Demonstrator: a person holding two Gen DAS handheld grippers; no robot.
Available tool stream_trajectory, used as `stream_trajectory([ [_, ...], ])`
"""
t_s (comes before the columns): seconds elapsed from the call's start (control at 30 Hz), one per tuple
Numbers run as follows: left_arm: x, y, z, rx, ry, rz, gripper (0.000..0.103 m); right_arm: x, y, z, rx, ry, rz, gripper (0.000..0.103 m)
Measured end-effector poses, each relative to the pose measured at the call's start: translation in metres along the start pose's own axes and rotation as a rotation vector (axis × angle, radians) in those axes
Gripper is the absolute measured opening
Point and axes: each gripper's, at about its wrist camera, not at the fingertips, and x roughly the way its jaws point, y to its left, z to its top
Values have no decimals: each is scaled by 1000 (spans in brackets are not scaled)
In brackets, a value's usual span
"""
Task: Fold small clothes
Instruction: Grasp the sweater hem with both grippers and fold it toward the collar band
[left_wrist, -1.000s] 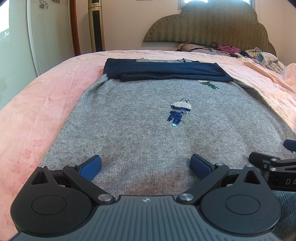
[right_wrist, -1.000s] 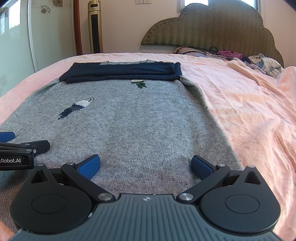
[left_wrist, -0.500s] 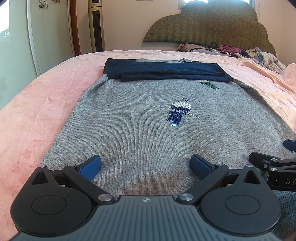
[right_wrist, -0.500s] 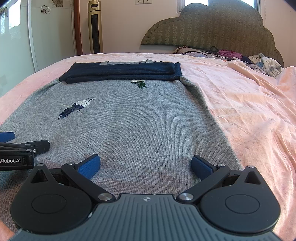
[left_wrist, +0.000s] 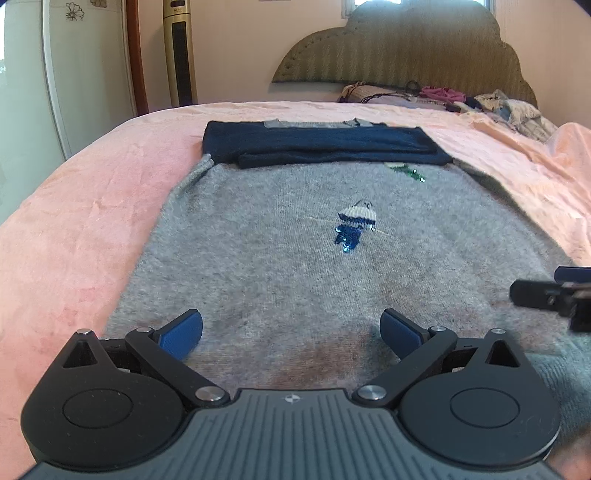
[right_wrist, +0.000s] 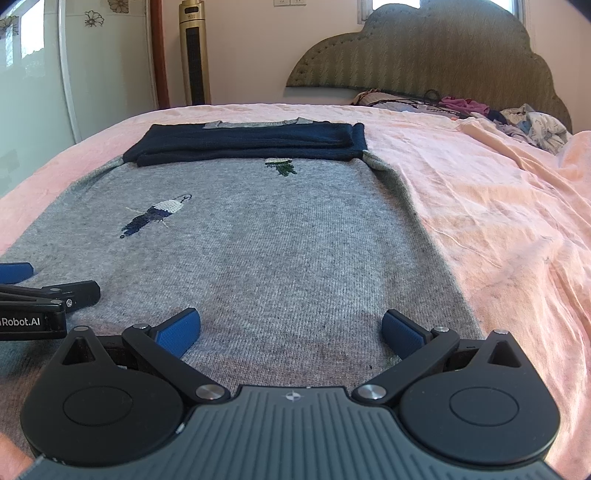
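A grey knit sweater (left_wrist: 280, 258) with an embroidered bird (left_wrist: 352, 225) lies flat on the pink bed (left_wrist: 74, 229), its navy sleeves (left_wrist: 317, 146) folded across the top. It also shows in the right wrist view (right_wrist: 280, 251). My left gripper (left_wrist: 291, 330) is open and empty, just above the sweater's near hem on the left side. My right gripper (right_wrist: 291, 330) is open and empty over the hem's right side, near the sweater's right edge. Each gripper shows at the edge of the other's view: the right one (left_wrist: 546, 295), the left one (right_wrist: 44, 299).
A pile of loose clothes (right_wrist: 524, 123) lies at the head of the bed by the padded headboard (right_wrist: 424, 51). A tower fan (right_wrist: 194, 51) and a white wardrobe (right_wrist: 74, 66) stand beyond the bed's far left. Wrinkled pink sheet (right_wrist: 498, 221) spreads to the right.
The left gripper has shifted slightly, so the right gripper sits a bit further right in its view. The sweater has not moved and both grippers stay open.
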Motion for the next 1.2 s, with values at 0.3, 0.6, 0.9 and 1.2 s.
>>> stream_trajectory([
  [0.3, -41, 136, -28, -488, 140, -230, 103, -61, -141, 17, 415, 92, 262, 102],
  [0.6, -16, 145, -47, -731, 271, -690, 102, -44, -147, -11, 488, 353, 510, 86],
  [0.9, 3, 148, -45, -687, 385, -598, 9, -34, -134, -16, 484, 423, 522, 15],
  [1.2, 13, 148, 65, -563, 112, -661, 6, -36, -142, 55, 502, 201, 661, 14],
])
